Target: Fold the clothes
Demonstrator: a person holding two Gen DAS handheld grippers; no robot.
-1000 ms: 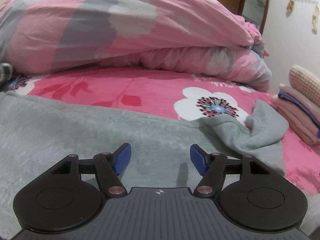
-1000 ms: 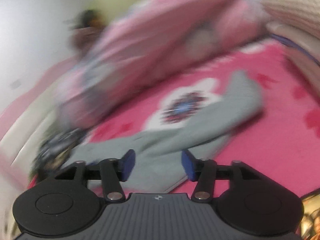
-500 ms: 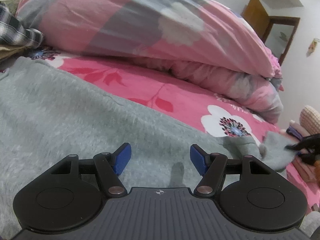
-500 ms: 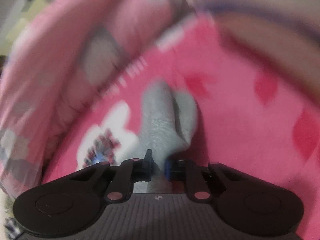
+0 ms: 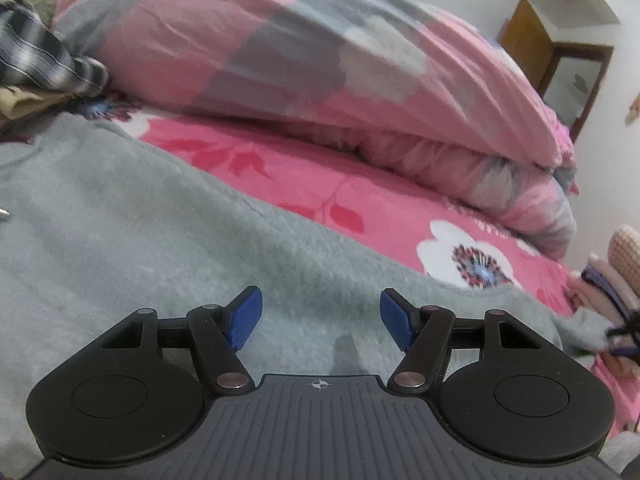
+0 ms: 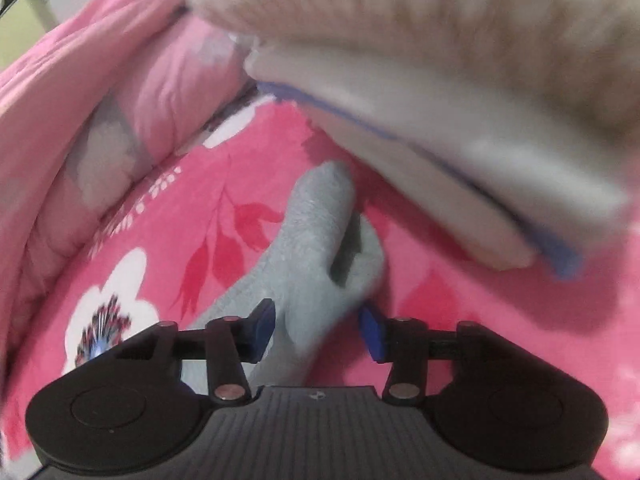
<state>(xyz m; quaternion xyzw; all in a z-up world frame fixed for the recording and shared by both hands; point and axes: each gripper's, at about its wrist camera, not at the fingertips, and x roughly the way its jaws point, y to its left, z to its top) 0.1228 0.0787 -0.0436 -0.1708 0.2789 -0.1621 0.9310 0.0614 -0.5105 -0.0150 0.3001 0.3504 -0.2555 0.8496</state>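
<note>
Right tongs point(image 6: 318, 332) just opening, grey sleeve point(image 6: 316, 240) seemingly loose between, left tongs point(image 5: 320, 324) apart above it.

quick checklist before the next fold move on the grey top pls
1. Grey top spread on the bed: ok.
2. Sleeve end between the right gripper jaws: ok, though the jaws have just been opening and do not clamp it.
3. Left gripper free: ok, jaws open over the fabric.
4. Sleeve flat: not ok, end is bunched.
5. Folded stack clear of the sleeve: cannot tell, very close.
6. Far hem position: cannot tell, out of view.
</note>
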